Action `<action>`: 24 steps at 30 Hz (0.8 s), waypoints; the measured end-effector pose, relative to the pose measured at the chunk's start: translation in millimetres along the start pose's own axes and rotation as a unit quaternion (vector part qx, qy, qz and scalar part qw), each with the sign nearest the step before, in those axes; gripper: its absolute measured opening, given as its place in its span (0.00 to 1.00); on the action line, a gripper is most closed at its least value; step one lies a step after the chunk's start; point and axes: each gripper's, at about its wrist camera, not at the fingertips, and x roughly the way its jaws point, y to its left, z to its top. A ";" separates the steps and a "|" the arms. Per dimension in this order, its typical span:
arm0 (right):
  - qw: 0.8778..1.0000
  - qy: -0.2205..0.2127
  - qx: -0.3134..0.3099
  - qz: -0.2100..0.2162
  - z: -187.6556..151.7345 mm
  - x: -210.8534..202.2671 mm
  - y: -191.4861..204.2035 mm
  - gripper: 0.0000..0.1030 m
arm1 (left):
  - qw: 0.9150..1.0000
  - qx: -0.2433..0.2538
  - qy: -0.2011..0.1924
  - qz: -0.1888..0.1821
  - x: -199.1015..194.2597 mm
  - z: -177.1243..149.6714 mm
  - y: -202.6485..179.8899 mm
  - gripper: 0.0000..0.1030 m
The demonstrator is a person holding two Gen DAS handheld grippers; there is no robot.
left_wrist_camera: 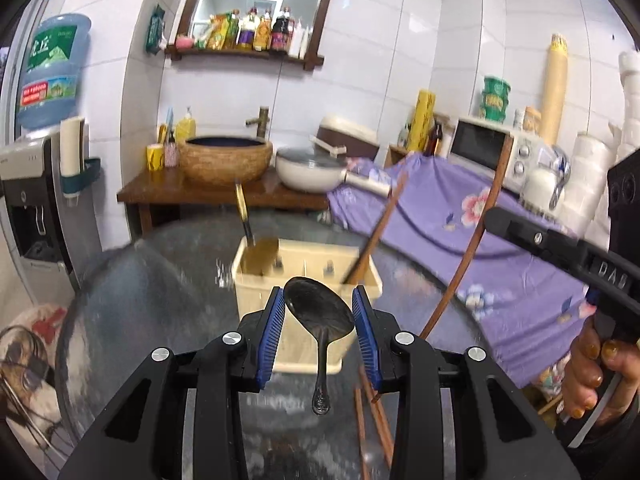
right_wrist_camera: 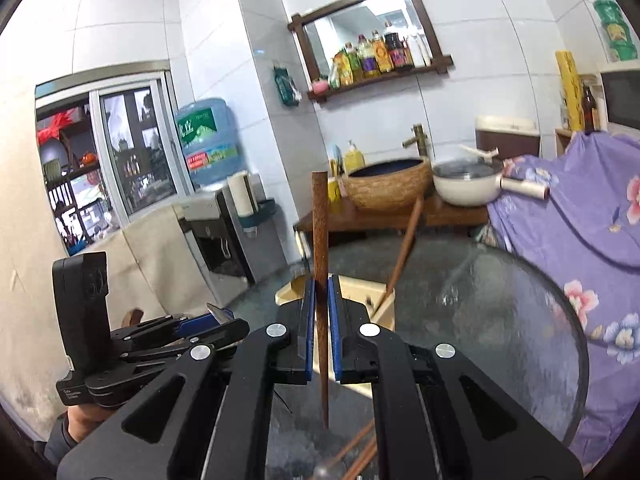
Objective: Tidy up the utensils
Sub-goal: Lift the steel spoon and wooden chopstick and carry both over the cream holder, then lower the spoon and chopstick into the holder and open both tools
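My left gripper (left_wrist_camera: 319,300) is shut on a dark metal spoon (left_wrist_camera: 318,316), pads on the bowl, handle hanging down, just in front of a cream utensil holder (left_wrist_camera: 256,280) on the glass table (left_wrist_camera: 132,300). The holder has a gold-handled utensil (left_wrist_camera: 242,208) and one brown chopstick (left_wrist_camera: 376,232) in it. My right gripper (right_wrist_camera: 319,292) is shut on a brown chopstick (right_wrist_camera: 320,240), held upright near the holder (right_wrist_camera: 380,292); it also shows in the left wrist view (left_wrist_camera: 472,240). More chopsticks (left_wrist_camera: 374,412) lie on the glass below.
A purple floral cloth (left_wrist_camera: 460,216) covers a surface to the right with a microwave (left_wrist_camera: 492,152) on it. A wooden stand holds a basin (left_wrist_camera: 226,160) and a white pan (left_wrist_camera: 312,170). A water dispenser (left_wrist_camera: 28,200) stands at the left.
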 end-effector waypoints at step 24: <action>0.998 -0.009 0.010 -0.060 29.0 85.9 -17.7 0.07 | 0.997 -0.004 -0.024 0.079 75.9 46.3 18.8 0.33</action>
